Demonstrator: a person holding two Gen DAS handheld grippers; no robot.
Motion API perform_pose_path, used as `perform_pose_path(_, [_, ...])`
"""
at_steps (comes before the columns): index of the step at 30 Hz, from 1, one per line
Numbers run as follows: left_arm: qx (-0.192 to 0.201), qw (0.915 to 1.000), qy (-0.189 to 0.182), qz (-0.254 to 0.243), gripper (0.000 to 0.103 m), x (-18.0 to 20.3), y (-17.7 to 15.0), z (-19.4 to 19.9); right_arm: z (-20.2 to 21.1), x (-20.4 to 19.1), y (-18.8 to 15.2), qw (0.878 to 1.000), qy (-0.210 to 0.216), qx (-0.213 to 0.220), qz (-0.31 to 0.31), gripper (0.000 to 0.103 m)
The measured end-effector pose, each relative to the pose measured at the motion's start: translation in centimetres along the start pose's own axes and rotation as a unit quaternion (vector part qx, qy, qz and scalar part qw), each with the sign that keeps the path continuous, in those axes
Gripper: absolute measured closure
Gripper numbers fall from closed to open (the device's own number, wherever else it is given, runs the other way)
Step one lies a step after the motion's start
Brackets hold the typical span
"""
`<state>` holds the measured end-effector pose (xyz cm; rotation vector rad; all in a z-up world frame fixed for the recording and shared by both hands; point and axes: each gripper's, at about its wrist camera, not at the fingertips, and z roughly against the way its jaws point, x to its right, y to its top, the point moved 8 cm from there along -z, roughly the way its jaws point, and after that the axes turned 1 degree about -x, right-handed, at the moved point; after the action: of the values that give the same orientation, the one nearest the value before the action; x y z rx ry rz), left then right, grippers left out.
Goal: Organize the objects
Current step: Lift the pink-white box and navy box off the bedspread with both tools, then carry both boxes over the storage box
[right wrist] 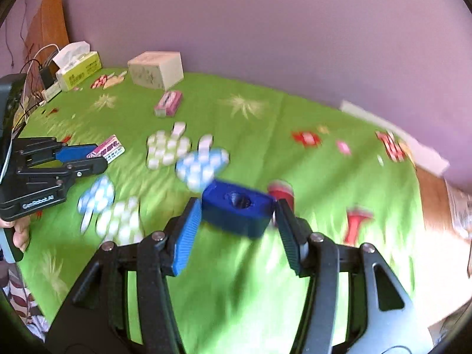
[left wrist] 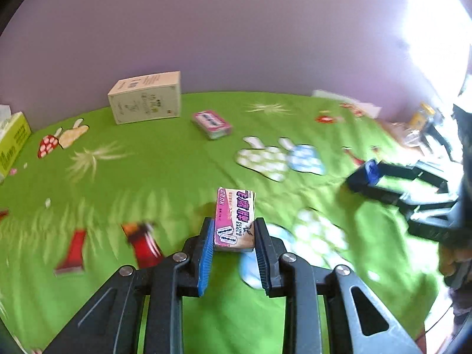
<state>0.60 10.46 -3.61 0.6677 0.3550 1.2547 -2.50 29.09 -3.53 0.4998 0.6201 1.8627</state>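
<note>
My left gripper [left wrist: 234, 230] is shut on a pink razor-blade box [left wrist: 234, 218] marked Flying Eagle and holds it above the green cloth [left wrist: 177, 177]. It also shows in the right wrist view [right wrist: 97, 159], with the pink box [right wrist: 107, 149] between its fingers. My right gripper [right wrist: 236, 206] is shut on a blue block [right wrist: 237, 206] with a round hole, held above the cloth; in the left wrist view it [left wrist: 362, 177] is at the right with the blue block [left wrist: 372, 169]. A second pink box [left wrist: 211, 123] lies farther back on the cloth.
A cream carton [left wrist: 146, 97] stands at the back near the wall. A yellow-green tissue box [left wrist: 11, 141] sits at the far left edge. Cables and a wooden board [right wrist: 44, 29] are at the back left. A white sheet [right wrist: 392, 132] lies at the back right edge.
</note>
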Motion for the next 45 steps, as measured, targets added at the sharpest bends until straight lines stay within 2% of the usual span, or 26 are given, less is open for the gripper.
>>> perform_pose_path(5, [-0.001, 0.9996, -0.027, 0.003, 0.075, 2.5, -2.5, 1.3, 0.6, -0.5, -3.4, 1.000, 0.007, -0.015, -0.023, 0.049])
perform_pose_path(9, [0.003, 0.9991, -0.041, 0.006, 0.075, 4.5, -3.6, 2.1, 2.1, -0.8, -4.9, 0.999, 0.011, -0.007, -0.038, 0.049])
perform_pose_path(13, [0.006, 0.9987, -0.049, 0.012, 0.075, 5.4, -4.6, 2.7, 3.0, -1.7, -6.0, 1.000, 0.012, -0.009, -0.024, 0.048])
perform_pose_path(15, [0.006, 0.9987, -0.050, 0.012, 0.075, 5.9, -5.2, 3.2, 3.2, -2.0, -6.5, 1.000, 0.010, -0.016, -0.017, 0.043])
perform_pose_path(17, [0.005, 0.9987, -0.049, 0.012, 0.075, 6.1, -5.5, 3.2, 3.5, -2.2, -6.5, 1.000, 0.008, -0.007, -0.012, 0.029])
perform_pose_path(24, [0.011, 0.9991, -0.040, 0.012, 0.075, 6.7, -5.8, 3.5, 3.3, -1.8, -5.6, 1.000, -0.008, 0.008, -0.002, 0.026])
perform_pose_path(25, [0.011, 0.9991, -0.040, 0.013, 0.075, 6.8, -5.9, 3.5, 3.2, -1.7, -5.5, 1.000, -0.008, 0.009, -0.001, 0.026])
perform_pose_path(26, [0.011, 0.9991, -0.040, 0.013, 0.075, 6.9, -5.9, 3.5, 3.1, -1.7, -5.5, 1.000, -0.005, 0.010, 0.000, 0.030])
perform_pose_path(28, [0.013, 0.9991, -0.039, 0.012, 0.075, 7.3, -5.9, 3.6, 3.0, -1.9, -5.5, 1.000, 0.003, 0.006, 0.003, 0.047])
perform_pose_path(33, [0.019, 0.9987, -0.048, 0.007, 0.075, 8.7, -5.9, 4.2, 4.2, -1.7, -6.6, 1.000, -0.004, 0.011, -0.005, 0.047])
perform_pose_path(45, [0.029, 0.9948, -0.090, -0.038, 0.075, 15.6, -6.9, 6.4, 12.2, 0.8, -12.5, 0.995, -0.028, 0.044, -0.081, 0.047])
